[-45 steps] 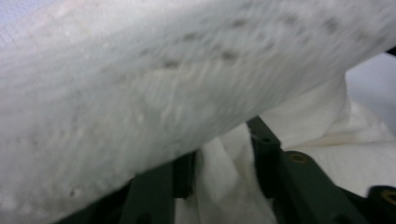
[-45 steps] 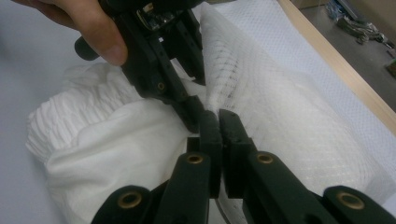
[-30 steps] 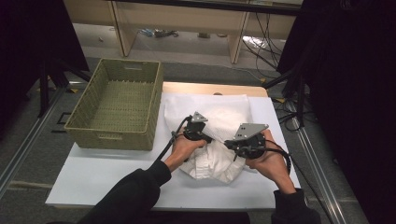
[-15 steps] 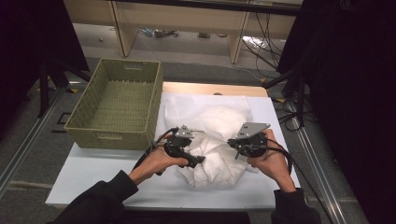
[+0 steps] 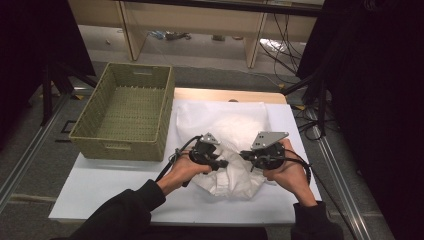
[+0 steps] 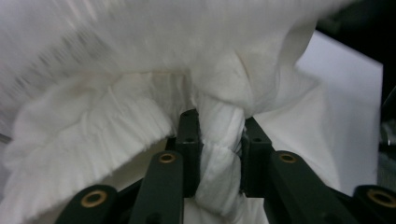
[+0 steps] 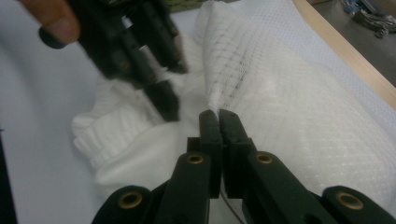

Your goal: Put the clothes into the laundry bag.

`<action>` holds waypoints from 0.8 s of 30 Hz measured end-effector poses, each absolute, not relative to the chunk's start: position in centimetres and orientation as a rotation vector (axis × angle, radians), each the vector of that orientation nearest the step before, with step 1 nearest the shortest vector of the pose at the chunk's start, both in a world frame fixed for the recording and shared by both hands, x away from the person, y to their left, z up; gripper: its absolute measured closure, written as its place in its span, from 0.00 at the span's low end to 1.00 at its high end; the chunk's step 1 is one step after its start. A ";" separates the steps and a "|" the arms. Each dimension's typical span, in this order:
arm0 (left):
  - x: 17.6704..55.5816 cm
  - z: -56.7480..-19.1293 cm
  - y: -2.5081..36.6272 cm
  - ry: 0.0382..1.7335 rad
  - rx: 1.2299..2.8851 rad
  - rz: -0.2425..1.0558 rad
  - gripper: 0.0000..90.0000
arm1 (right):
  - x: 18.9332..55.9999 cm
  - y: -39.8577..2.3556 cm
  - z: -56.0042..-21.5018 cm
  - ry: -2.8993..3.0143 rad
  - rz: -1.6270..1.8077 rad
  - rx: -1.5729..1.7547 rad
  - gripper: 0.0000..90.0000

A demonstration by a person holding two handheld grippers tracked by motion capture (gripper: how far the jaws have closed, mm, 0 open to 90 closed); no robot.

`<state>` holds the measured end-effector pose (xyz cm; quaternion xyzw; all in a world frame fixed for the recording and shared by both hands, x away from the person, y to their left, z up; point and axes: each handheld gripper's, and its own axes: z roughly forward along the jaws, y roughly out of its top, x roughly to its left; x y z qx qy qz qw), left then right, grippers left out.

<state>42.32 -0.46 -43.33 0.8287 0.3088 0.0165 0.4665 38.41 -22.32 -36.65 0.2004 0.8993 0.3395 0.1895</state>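
Now the left tool (image 5: 223, 164), its jaws just closing, clamps a twisted fold of the white waffle-knit garment (image 5: 235, 127), shifted toward three o'clock; the right tool (image 5: 245, 156) pinches its mesh edge.

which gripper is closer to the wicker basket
Left. The left gripper sits just off the basket's near right corner, clamped on the white garment; the right gripper grips the cloth farther right.

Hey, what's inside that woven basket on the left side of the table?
Nothing shows inside the woven basket: its woven floor lies bare in the high view. The near wall hides the strip of floor just behind it.
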 end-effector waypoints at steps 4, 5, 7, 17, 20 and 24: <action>42.7 -41.6 -0.5 0.775 1.954 0.096 0.88 | 37.9 -22.0 -35.5 2.526 0.982 0.535 1.00; 43.0 -41.6 -0.9 0.784 1.935 0.138 0.88 | 37.7 -21.9 -35.2 2.523 0.982 0.521 1.00; 43.2 -42.1 -1.3 0.781 1.944 0.165 0.88 | 37.5 -21.8 -35.1 2.536 0.984 0.542 1.00; 44.7 -44.9 -0.6 0.887 1.960 0.164 0.54 | 38.0 -21.7 -37.2 2.565 0.934 0.594 1.00; 43.4 -44.0 1.4 0.847 2.014 0.193 0.34 | 38.3 -22.0 -37.2 2.560 0.943 0.576 1.00; 42.5 -43.5 3.9 0.859 2.028 0.405 0.28 | 38.4 -21.9 -37.1 2.551 0.943 0.568 1.00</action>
